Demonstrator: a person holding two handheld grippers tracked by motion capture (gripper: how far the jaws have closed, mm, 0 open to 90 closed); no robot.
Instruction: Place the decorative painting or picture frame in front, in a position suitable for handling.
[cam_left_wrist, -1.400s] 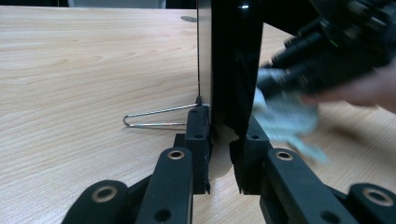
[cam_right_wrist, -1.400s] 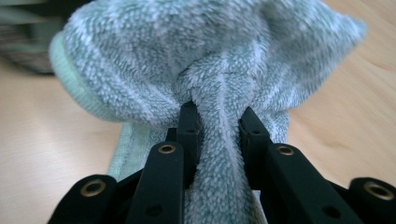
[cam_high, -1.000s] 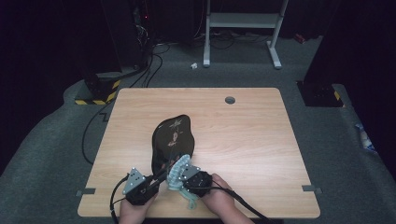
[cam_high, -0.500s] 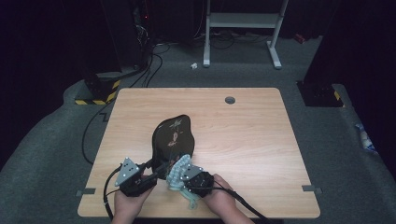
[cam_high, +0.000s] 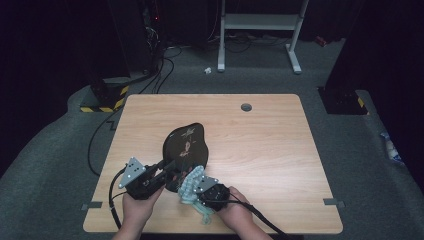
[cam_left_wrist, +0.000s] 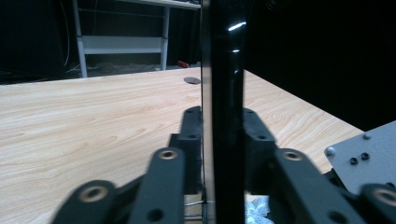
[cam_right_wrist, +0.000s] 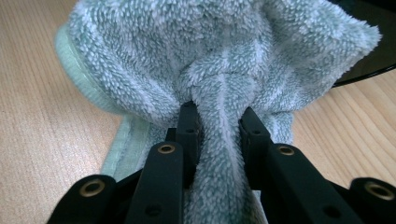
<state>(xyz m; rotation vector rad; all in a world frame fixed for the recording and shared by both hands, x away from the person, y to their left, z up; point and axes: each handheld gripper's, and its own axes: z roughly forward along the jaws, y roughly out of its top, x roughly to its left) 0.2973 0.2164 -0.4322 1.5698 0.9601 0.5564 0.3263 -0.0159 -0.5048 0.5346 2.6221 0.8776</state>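
Note:
A glossy black leaf-shaped plate (cam_high: 186, 140) with a pale pattern lies on the wooden table (cam_high: 265, 150), left of centre. My left gripper (cam_high: 169, 169) reaches in from the left and is shut on the plate's near edge. In the left gripper view the plate's rim (cam_left_wrist: 224, 84) runs straight up between the jaws of the left gripper (cam_left_wrist: 222, 122). My right gripper (cam_high: 198, 183) sits just right of it, shut on a bunched pale green fluffy cloth (cam_high: 189, 189). In the right gripper view the cloth (cam_right_wrist: 224, 60) bulges out past the right gripper (cam_right_wrist: 218, 117), with the plate's edge at the upper right.
A round cable hole (cam_high: 246, 107) sits near the table's far edge. Behind the table stand a white metal frame (cam_high: 260, 22) and a dark box with a yellow-black striped base (cam_high: 107, 97), with cables on the grey floor.
My left gripper has swung round from pointing away to pointing right, and its jaws now sit on the plate's near edge. The right gripper and cloth have barely moved.

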